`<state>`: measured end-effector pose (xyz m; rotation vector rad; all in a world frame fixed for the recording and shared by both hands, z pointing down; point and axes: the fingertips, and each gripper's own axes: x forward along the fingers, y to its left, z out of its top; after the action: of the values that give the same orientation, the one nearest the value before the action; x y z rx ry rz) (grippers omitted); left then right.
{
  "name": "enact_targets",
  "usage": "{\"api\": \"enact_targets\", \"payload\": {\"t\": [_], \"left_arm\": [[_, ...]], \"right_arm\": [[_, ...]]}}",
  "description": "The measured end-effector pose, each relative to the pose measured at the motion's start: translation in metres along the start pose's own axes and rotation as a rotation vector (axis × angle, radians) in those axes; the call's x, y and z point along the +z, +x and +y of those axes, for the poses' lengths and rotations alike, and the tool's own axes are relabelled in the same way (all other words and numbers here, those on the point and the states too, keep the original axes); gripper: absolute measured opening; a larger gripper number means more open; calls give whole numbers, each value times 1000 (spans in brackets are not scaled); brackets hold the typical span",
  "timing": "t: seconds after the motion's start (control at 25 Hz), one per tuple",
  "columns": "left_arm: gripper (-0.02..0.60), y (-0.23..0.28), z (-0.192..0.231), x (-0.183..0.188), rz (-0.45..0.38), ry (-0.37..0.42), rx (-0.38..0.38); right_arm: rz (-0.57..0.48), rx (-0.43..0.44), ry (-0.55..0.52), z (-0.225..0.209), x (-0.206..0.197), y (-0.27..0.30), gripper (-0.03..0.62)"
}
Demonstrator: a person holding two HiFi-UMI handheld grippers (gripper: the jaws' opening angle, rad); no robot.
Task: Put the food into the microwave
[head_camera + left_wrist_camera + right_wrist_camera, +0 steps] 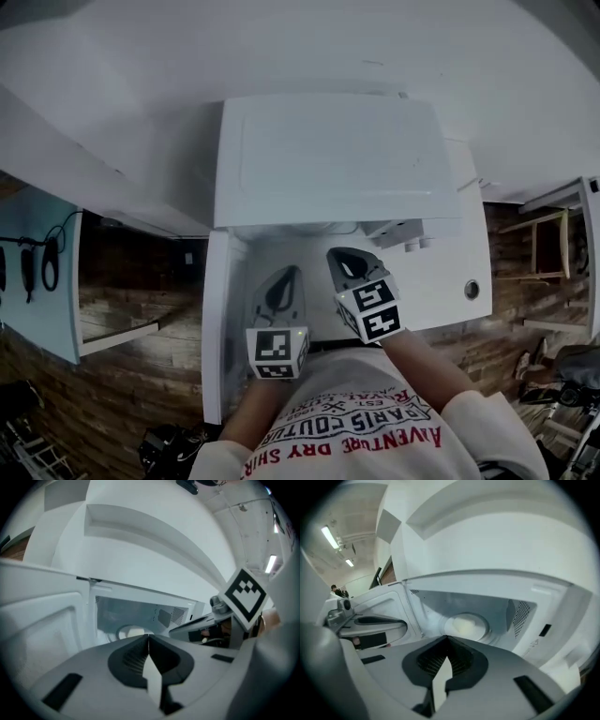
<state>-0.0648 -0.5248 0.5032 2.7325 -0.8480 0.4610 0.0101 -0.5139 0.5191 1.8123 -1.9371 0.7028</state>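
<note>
A white microwave point(328, 159) stands with its door point(217, 319) swung open to the left. Inside its cavity, a pale round piece of food point(464, 624) lies on a white plate point(480, 631) on the turntable; the left gripper view shows the plate point(131, 632) too. Both grippers hover just in front of the opening, apart from the food. My left gripper point(289, 277) point(149, 637) is shut with nothing between its jaws. My right gripper point(339, 256) point(446, 639), also shut and empty, is slightly higher and closer to the cavity.
The microwave sits on a white counter point(450, 281) with a round hole point(472, 289). The open door point(389, 602) stands left of my left gripper point(370, 625). A blue panel point(37, 272) with cables hangs at the left; a wooden chair point(544, 244) stands at the right.
</note>
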Motion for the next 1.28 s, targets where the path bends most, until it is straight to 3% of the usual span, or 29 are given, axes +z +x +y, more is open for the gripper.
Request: {"api": "enact_targets", "payload": {"t": [0.32, 0.64, 1.28], "left_arm": [[6, -25, -8, 52, -123, -11, 39], [8, -57, -41, 105, -264, 75, 8], [8, -66, -38, 97, -253, 99, 5]], "right_arm": [[-252, -42, -23, -2, 42, -76, 11], [-426, -81, -23, 0, 73, -128, 11], [-442, -79, 38, 10, 62, -129, 11]]}}
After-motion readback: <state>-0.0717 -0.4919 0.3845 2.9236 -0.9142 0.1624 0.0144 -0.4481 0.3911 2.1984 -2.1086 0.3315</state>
